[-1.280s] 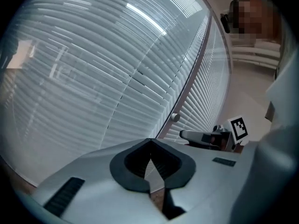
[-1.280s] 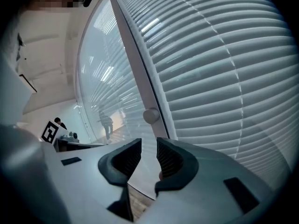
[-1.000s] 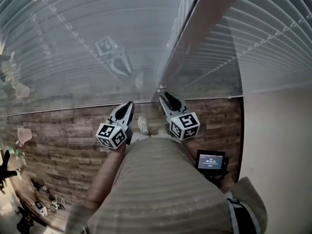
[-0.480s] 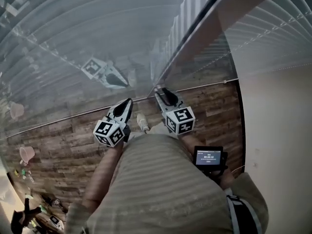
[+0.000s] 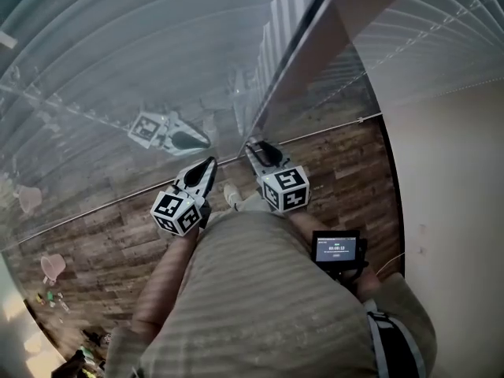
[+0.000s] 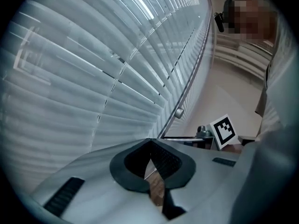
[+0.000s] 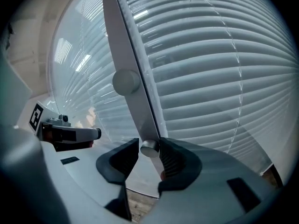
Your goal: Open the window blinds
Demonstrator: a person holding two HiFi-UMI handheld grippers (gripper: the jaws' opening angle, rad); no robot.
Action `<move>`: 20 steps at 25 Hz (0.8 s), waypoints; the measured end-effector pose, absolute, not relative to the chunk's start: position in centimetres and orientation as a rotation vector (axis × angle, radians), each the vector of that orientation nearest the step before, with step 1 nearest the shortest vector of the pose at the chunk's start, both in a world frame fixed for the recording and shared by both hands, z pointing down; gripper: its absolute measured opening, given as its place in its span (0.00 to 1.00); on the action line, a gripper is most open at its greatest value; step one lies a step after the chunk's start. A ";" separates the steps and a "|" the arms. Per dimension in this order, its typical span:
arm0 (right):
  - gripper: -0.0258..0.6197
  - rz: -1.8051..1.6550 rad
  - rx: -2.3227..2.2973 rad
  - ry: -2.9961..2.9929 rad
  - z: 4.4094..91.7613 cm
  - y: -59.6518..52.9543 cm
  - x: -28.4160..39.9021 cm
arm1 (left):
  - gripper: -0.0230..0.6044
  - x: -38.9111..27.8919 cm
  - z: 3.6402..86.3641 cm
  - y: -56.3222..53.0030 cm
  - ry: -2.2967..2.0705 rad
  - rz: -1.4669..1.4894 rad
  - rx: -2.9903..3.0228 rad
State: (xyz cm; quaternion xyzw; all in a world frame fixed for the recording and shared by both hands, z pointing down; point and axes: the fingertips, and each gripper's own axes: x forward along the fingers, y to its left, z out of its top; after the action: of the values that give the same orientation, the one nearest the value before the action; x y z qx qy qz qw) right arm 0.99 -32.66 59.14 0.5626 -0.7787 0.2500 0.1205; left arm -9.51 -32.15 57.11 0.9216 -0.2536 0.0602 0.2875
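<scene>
White slatted blinds (image 5: pixel 134 61) hang behind glass on both sides of a grey upright window frame (image 5: pixel 303 61). My right gripper (image 5: pixel 256 150) is at the foot of that frame. Its jaws have just been opening and stand open around a small metal knob (image 7: pixel 148 148), which lies close to the right pad (image 7: pixel 170 158) and apart from the left one. A larger round knob (image 7: pixel 126 81) sits higher on the frame (image 7: pixel 122 41). My left gripper (image 5: pixel 208 168) points at the glass left of the frame, its tips together and empty. Slats (image 6: pixel 70 78) fill its view.
Wood-plank floor (image 5: pixel 94 235) runs along the window's foot. A plain wall (image 5: pixel 457 195) stands at the right. A small screen device (image 5: pixel 337 249) hangs at the person's waist. A shoe (image 5: pixel 231 195) shows between the grippers. Small items lie on the floor at lower left (image 5: pixel 51 268).
Both grippers have drifted slightly left and lower along the window's foot. The right gripper's jaws stand wider than before. The left gripper's reflection in the glass has slid left.
</scene>
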 end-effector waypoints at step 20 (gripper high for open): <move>0.23 0.970 1.687 -2.237 60.4 -31.0 1.8 | 0.06 -9.8 56.2 -30.1 -0.747 0.161 2.480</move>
State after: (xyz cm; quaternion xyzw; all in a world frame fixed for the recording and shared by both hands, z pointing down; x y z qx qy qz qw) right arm 1.78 -30.97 60.39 0.5668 -0.7515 0.3259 0.0884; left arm -9.80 -30.11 56.22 0.9202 -0.2770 0.0599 0.2699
